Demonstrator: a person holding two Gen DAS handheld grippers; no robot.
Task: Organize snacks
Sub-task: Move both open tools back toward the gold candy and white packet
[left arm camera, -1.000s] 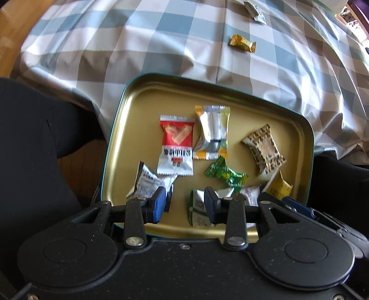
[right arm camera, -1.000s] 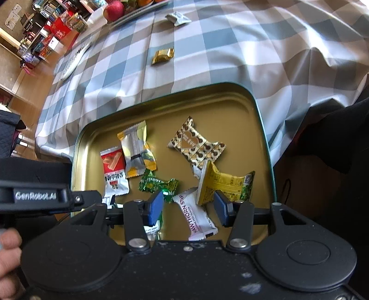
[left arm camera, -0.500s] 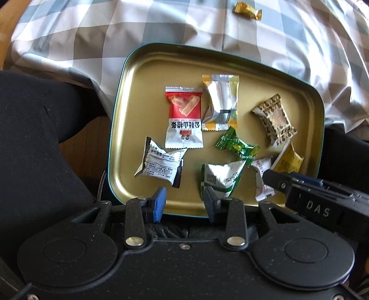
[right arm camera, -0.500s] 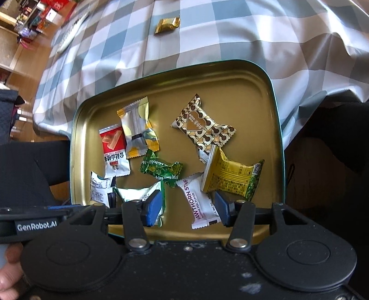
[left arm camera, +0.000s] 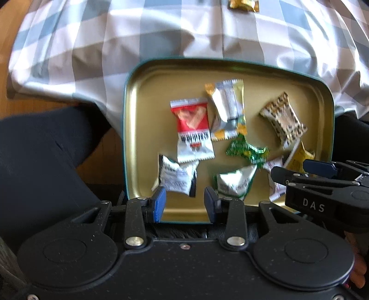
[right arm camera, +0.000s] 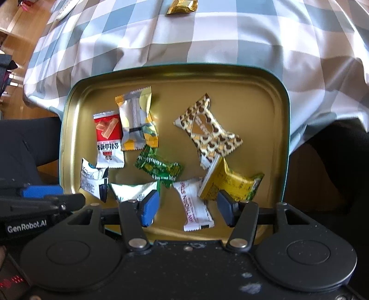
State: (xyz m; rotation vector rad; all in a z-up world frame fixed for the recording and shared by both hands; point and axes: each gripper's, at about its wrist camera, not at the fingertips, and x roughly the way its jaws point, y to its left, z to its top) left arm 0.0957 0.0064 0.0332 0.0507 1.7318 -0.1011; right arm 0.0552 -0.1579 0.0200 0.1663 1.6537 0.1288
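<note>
Right wrist view: gold tray (right arm camera: 272, 97), teal-rimmed, sits below the checked tablecloth's (right arm camera: 230, 39) near edge and holds eight wrapped snacks, among them a red-and-white packet (right arm camera: 108, 138) far left, a green candy (right arm camera: 159, 167) at centre and a heart-print wrapper (right arm camera: 207, 127) right. Right gripper (right arm camera: 188, 208) is released, jaws flanking a white hawthorn strip (right arm camera: 194, 205) without touching. Left gripper (left arm camera: 184, 203) is likewise released over the tray's near rim; one gold candy (right arm camera: 182, 7) lies far off on the cloth.

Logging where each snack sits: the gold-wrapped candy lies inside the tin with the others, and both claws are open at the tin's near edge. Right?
Not quite: the gold-wrapped candy lies outside the tin, on the checkered tablecloth beyond it, as the right wrist view shows. The left claw and right claw are open at the tin's near edge.
</note>
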